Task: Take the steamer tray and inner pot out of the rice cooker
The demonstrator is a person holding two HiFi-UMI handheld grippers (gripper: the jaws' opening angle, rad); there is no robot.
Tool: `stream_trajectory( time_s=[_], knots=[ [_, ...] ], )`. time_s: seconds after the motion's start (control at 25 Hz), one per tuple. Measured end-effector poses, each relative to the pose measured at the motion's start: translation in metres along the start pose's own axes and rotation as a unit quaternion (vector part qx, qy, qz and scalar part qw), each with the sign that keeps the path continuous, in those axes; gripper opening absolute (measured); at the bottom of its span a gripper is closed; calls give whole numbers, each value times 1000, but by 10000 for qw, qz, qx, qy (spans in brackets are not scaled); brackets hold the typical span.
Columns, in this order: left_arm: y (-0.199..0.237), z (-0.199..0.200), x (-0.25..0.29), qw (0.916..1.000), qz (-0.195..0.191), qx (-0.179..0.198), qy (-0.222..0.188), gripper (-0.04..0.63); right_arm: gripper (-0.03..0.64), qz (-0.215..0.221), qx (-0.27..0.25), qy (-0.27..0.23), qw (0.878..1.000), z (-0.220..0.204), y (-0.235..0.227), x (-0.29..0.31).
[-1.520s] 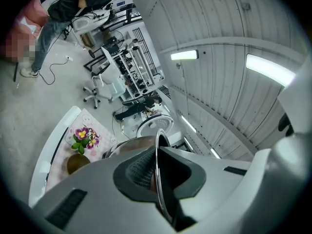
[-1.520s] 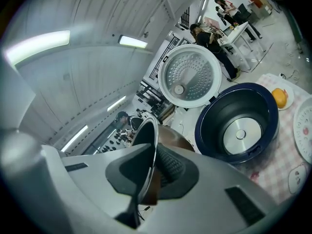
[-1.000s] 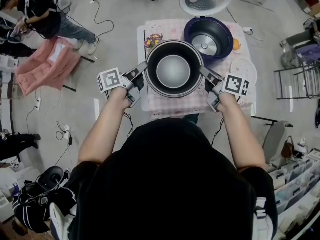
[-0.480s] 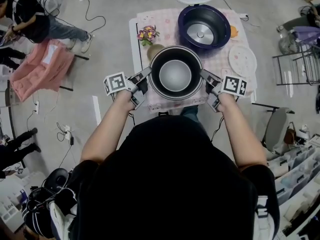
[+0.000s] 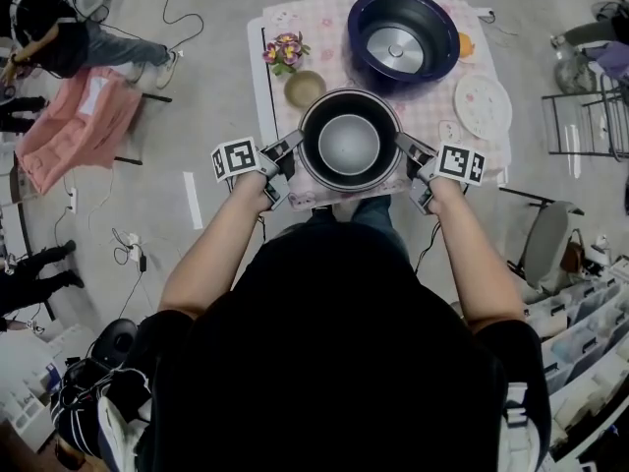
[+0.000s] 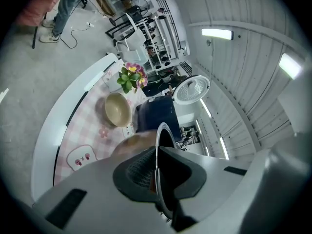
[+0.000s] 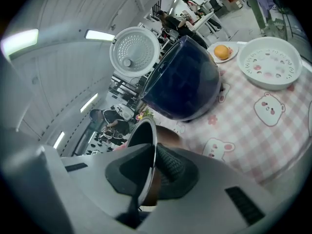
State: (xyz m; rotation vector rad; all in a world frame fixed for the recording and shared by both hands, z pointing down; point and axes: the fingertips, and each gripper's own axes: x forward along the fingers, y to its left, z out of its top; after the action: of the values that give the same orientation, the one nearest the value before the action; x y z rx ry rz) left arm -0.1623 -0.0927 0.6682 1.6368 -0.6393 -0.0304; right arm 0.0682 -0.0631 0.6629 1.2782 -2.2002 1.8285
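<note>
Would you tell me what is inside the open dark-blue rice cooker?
Only a round silver heating plate shows inside the rice cooker; the rim hides its near inner wall.

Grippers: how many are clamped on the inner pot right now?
2. The left gripper grips the left rim of the inner pot, the right gripper its right rim.

The inner pot (image 5: 349,152) is coming down toward the near edge of the tabletop (image 5: 324,28), carried between the left claw (image 5: 293,147) and the right claw (image 5: 403,148), and it is looking smaller in the head view than a second ago. It is drawing clear of the rice cooker (image 5: 405,37): earlier the two rims were overlapping, and now a strip of tabletop is showing between them. The beige bowl (image 5: 305,88), earlier hidden under the pot, is coming into sight.
</note>
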Motion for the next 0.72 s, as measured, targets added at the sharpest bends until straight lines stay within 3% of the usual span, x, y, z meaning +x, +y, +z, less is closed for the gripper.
stream_trajectory(
  time_s=[0.72],
  knots=[
    [28, -6, 21, 9997, 199, -144, 21, 38, 32, -45, 260, 127, 9996, -13, -42, 16]
  ],
)
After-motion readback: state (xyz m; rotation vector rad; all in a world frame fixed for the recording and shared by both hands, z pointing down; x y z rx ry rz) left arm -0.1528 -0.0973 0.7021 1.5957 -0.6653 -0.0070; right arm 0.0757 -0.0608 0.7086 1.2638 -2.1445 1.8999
